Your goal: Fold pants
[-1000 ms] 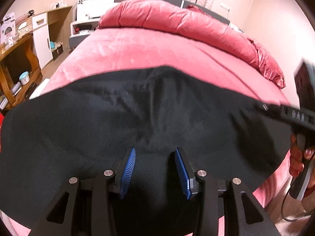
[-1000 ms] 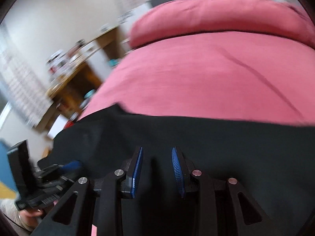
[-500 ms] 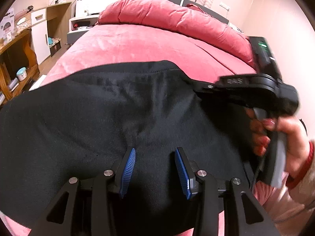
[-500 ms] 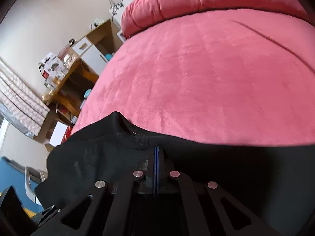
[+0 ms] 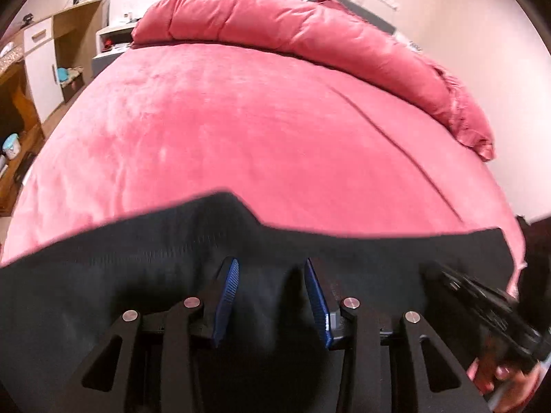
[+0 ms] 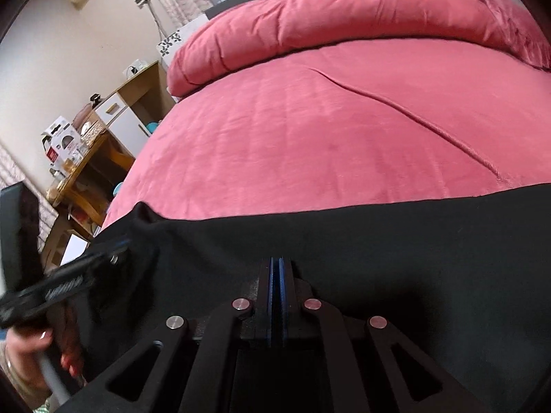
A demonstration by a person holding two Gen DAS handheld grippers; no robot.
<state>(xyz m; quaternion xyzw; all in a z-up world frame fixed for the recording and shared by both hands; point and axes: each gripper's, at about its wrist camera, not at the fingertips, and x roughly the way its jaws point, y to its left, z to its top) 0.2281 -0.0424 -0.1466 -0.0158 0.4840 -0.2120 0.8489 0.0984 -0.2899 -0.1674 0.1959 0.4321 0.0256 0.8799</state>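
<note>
The black pants [image 5: 137, 265] lie across the near edge of a pink bed [image 5: 258, 137]; they also fill the lower part of the right wrist view [image 6: 396, 247]. My left gripper [image 5: 270, 275] is open, its blue pads over the black cloth. My right gripper [image 6: 276, 265] has its jaws closed together on the pants' cloth. The right gripper shows at the right edge of the left wrist view [image 5: 482, 296], and the left gripper shows at the left of the right wrist view [image 6: 79, 275].
A rolled pink duvet [image 5: 310, 34] lies along the head of the bed. Wooden shelves and a cabinet [image 6: 103, 130] stand to the left of the bed. A seam line [image 6: 413, 120] runs across the pink cover.
My right gripper closed on the pants half a second ago and stays closed. The pants' far edge has been drawn back toward the near edge of the bed, baring more pink cover. My left gripper stays open.
</note>
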